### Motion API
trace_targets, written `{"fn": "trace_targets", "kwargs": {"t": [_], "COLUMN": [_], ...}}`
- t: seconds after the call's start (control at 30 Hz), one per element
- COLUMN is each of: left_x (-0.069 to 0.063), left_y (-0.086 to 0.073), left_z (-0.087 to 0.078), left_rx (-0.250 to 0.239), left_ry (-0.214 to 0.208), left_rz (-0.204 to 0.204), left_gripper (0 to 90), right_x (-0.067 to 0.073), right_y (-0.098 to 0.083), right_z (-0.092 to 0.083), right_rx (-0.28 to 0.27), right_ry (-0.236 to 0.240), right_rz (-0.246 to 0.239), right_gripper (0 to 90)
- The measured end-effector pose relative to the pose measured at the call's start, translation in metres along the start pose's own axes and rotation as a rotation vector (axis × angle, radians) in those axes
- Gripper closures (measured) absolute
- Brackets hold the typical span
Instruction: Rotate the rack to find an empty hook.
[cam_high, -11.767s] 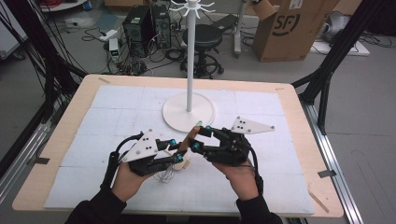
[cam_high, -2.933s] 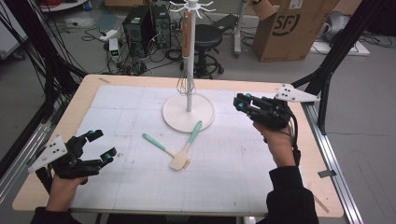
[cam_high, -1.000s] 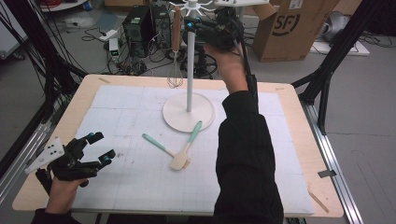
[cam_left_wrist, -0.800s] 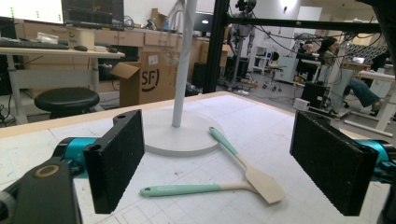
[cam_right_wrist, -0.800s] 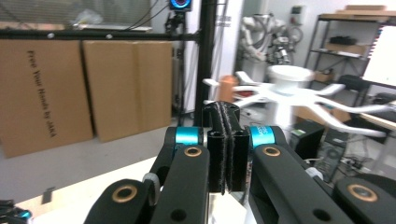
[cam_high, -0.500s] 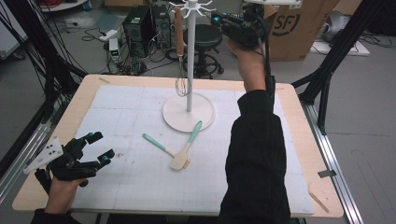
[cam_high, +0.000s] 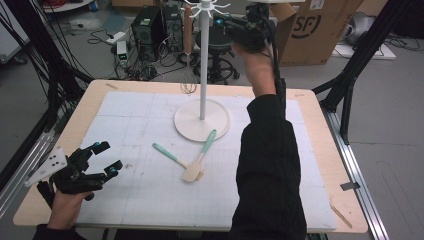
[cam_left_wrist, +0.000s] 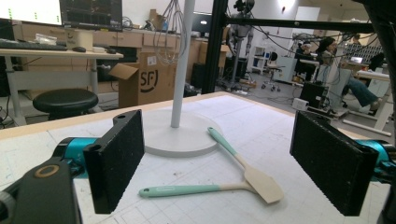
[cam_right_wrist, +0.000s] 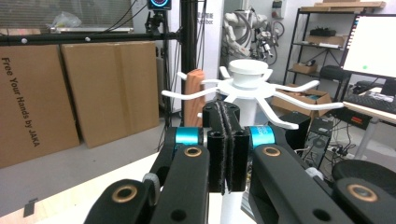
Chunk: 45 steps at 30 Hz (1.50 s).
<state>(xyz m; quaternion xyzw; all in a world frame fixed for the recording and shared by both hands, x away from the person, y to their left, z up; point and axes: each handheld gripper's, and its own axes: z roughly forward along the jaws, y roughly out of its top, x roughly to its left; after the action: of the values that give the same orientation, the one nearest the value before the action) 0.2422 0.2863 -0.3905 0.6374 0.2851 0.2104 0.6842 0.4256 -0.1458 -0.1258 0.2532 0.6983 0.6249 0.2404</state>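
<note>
My left gripper (cam_high: 102, 159) rests at the table's near left corner, jaws spread wide with nothing between them. Ahead of it, two mint-handled wooden spatulas (cam_high: 192, 160) lie crossed on the white mat, touching the round base of the tall white hook stand (cam_high: 202, 75). A wire whisk with a wooden handle (cam_high: 188, 50) hangs from its hooks. My right gripper (cam_high: 220, 22) is raised beside the stand's top, jaws pressed together, empty.

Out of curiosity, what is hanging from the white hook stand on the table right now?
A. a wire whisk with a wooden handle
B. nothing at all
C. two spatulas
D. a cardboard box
A: a whisk hangs by its wooden handle from a hook at the top of the white stand, while both spatulas lie flat on the table mat in front of the stand's base.
</note>
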Motion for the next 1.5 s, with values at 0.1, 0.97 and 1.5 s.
{"fn": "trace_targets", "kwargs": {"t": [0.1, 0.97, 1.5], "left_x": [0.000, -0.008, -0.008], "left_y": [0.000, -0.009, -0.012], "left_z": [0.000, 0.013, 0.019], "left_rx": [0.000, 0.023, 0.031], "left_ry": [-0.001, -0.025, 0.027], "left_rz": [0.001, 0.000, 0.019], "left_gripper": [18.3, 18.2, 18.4], "right_x": [0.002, 0.014, 0.038], "right_y": [0.000, -0.124, -0.245], "right_z": [0.003, -0.073, -0.144], "right_rx": [-0.002, 0.108, 0.173], "right_ry": [0.008, 0.036, -0.089], "right_rz": [0.004, 0.060, 0.047], "right_gripper": [89.4, 39.2, 21.2]}}
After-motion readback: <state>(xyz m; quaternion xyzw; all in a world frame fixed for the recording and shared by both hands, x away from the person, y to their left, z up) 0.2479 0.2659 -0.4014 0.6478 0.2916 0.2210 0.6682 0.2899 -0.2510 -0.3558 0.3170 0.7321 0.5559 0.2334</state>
